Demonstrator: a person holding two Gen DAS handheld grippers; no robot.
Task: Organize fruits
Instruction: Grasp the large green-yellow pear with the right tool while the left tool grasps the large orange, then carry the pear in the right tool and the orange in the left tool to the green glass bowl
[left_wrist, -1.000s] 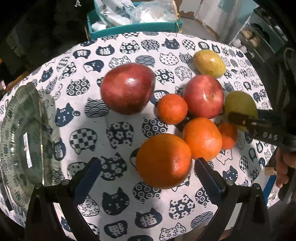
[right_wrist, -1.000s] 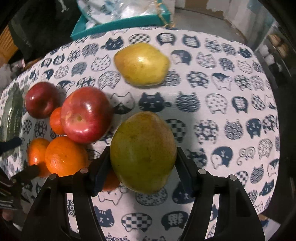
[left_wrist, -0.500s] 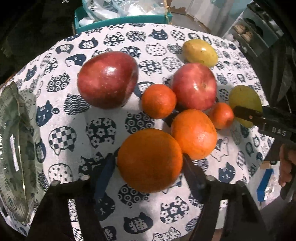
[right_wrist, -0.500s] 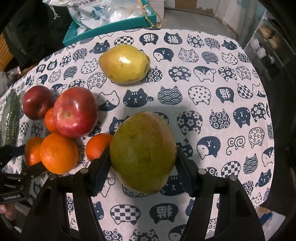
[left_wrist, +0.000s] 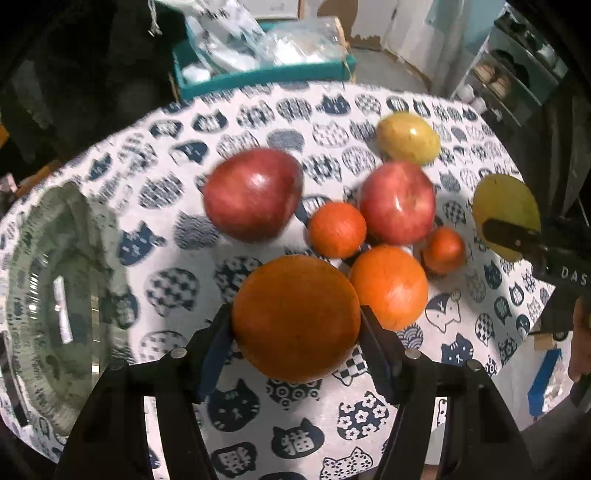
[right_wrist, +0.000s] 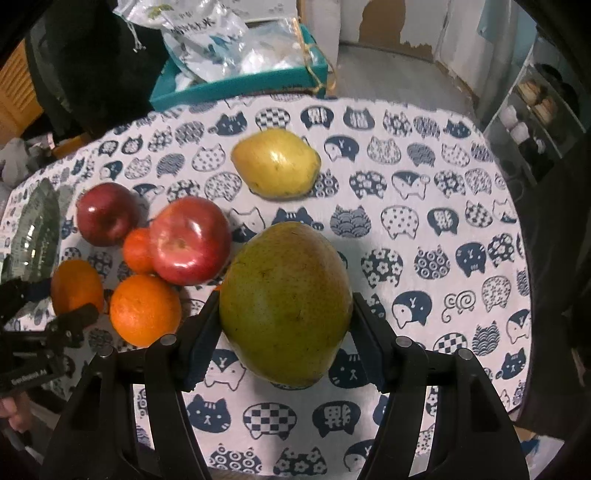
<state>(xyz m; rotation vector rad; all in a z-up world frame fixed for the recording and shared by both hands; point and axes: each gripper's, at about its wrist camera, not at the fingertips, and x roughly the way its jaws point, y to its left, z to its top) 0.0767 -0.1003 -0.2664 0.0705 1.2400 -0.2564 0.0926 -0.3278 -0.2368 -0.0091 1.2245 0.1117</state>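
Large orange (left_wrist: 295, 317) between the left tool's (left_wrist: 295, 332) closing jaws, above cat-print tablecloth (left_wrist: 258, 424).

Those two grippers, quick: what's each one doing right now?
Left gripper: closing on the big orange, fingers against it.
Right gripper: shut on the green mango.

"DAS" is printed on the right tongs (left_wrist: 517, 236)

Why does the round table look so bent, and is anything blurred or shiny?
Both views: fisheye lens bows the cat-print tablecloth. Left wrist view: the dark red apple and clear glass plate are smeared. Right wrist view: sharper, with glare on the yellow pear.
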